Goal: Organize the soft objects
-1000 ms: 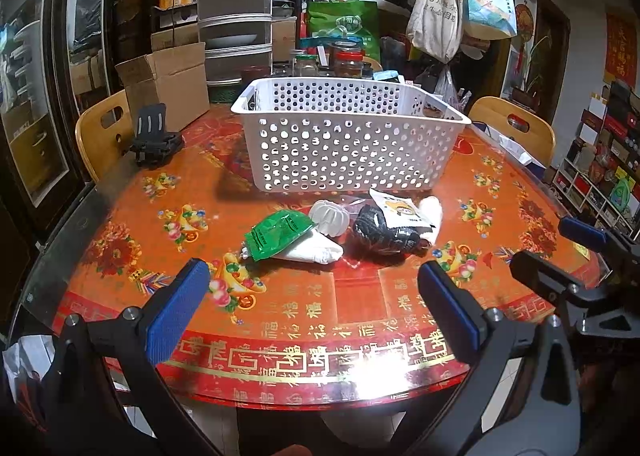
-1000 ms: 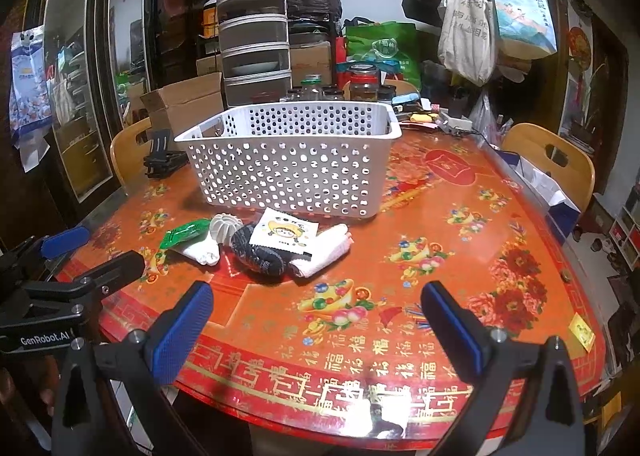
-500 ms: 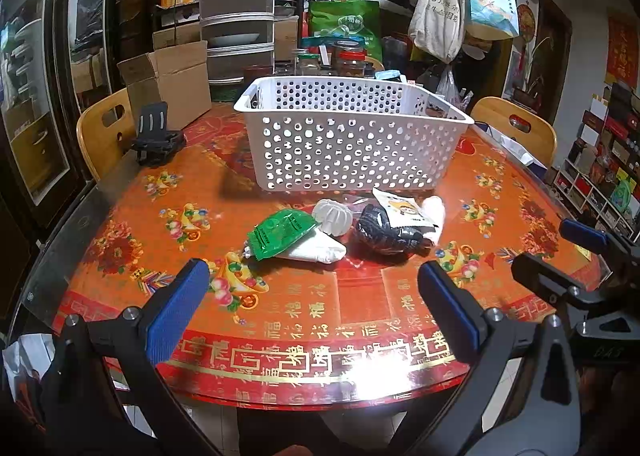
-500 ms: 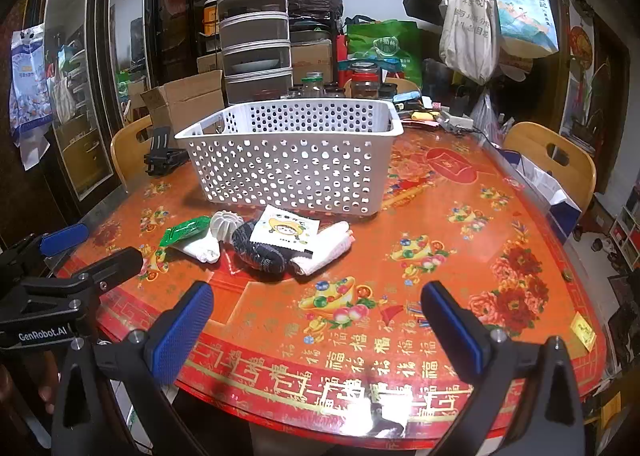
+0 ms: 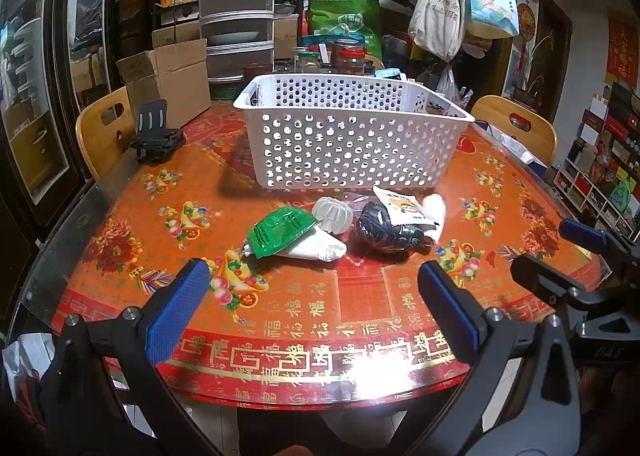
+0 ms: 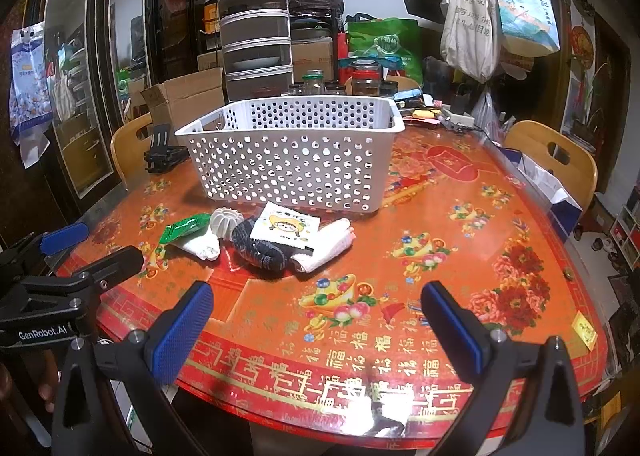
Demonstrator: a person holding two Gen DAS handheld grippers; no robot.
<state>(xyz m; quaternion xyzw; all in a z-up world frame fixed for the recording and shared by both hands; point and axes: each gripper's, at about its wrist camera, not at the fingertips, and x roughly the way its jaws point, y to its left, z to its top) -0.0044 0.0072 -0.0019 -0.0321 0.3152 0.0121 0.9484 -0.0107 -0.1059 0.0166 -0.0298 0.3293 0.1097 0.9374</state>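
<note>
Both claws gape wide, empty; the pile [image 5: 344, 224] lies dead ahead of left claw [image 5: 312, 296], ahead-left of right claw [image 6: 316, 316] — left's nearer.

glossy table top [image 5: 360, 336], perforated plastic basket [image 5: 352, 144], knit sock [image 6: 260, 252]

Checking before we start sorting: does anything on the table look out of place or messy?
Yes. The soft items sit in a loose heap on the table, in front of the white basket rather than in it: a green packet over a white cloth, a dark sock under a printed packet.
</note>
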